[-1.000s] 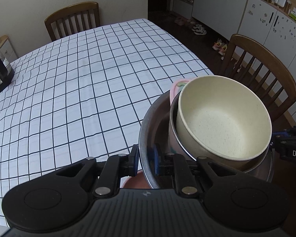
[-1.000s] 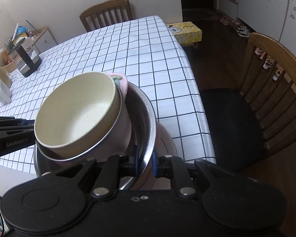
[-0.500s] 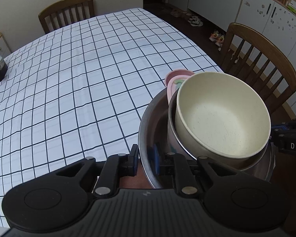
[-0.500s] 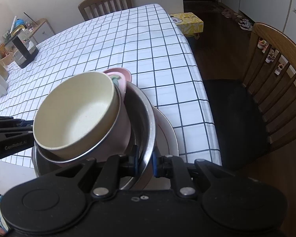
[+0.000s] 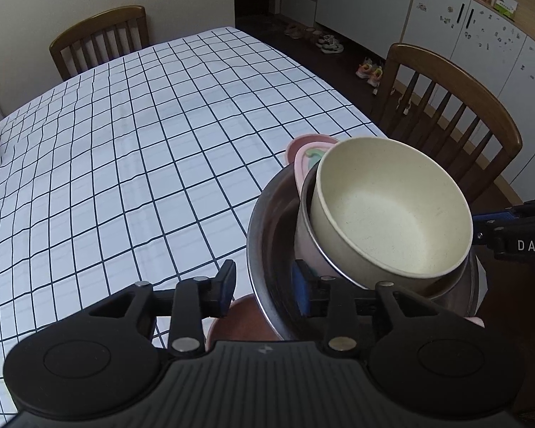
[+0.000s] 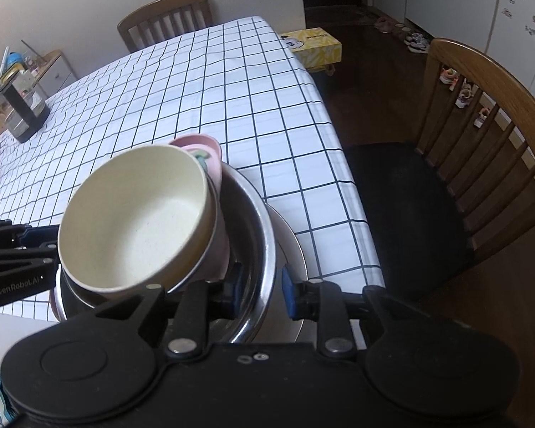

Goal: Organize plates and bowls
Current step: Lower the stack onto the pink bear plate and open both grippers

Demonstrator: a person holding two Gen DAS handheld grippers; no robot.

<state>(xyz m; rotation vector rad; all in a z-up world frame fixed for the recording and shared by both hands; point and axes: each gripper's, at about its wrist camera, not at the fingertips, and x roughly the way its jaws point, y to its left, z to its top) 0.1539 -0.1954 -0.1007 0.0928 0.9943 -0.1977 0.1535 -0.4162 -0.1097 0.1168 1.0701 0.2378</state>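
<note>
A stack of dishes sits at the table's near right corner: a cream bowl [image 5: 392, 210] [image 6: 139, 221] tilted inside a pink bowl [image 5: 305, 157] [image 6: 199, 149], inside a large steel bowl [image 5: 264, 249] [image 6: 260, 242], over a plate [image 6: 292, 246]. My left gripper [image 5: 264, 287] straddles the steel bowl's rim with its jaws open, a gap on each side. My right gripper [image 6: 260, 290] straddles the opposite rim, also open.
The checked tablecloth [image 5: 132, 149] covers the table. Wooden chairs stand at the far end [image 5: 100, 39] and the right side [image 6: 488, 149]. A black appliance [image 6: 25, 110] stands at the far left. A yellow tissue box [image 6: 314, 48] lies beyond the table.
Both grippers have opened off the steel bowl's rim, where they were shut before. The stack has come down closer to the table at its corner.
</note>
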